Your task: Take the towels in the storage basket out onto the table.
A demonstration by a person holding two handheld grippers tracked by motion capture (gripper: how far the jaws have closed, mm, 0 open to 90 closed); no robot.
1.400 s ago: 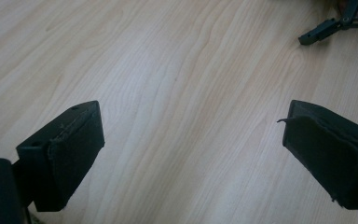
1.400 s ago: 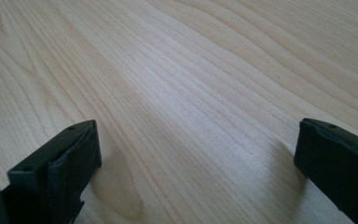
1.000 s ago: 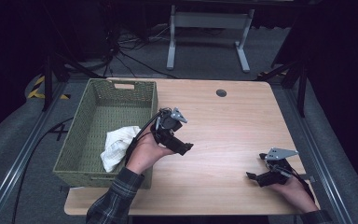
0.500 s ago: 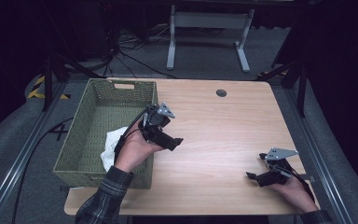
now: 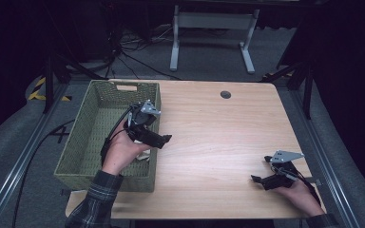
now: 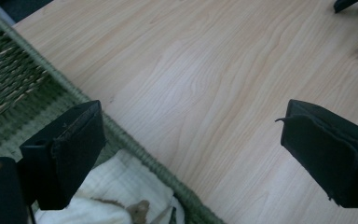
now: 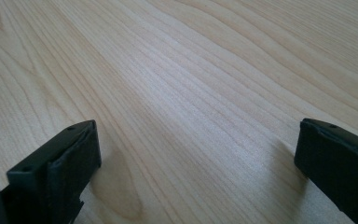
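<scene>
My left gripper (image 5: 164, 140) hovers over the right wall of a green woven basket (image 5: 86, 137), jaws wide open and empty. In the left gripper view its jaws (image 6: 191, 149) straddle the basket rim (image 6: 121, 135), with a white cloth (image 6: 121, 191) lying inside the basket just below them. In the high view a bit of that cloth (image 5: 144, 155) peeks out under the hand. My right gripper (image 5: 261, 179) rests low at the table's front right, open, with bare wood between its jaws (image 7: 196, 168).
The light wooden table (image 5: 218, 128) has a round cable hole (image 5: 225, 94) near its far edge. Dark floor, cables and a metal stand (image 5: 211, 28) lie beyond the table. The far jaws of my right gripper (image 6: 354, 28) show at the top right of the left gripper view.
My left gripper has drawn back to the left from over the table's middle to above the basket's right wall. The right gripper has stayed put.
</scene>
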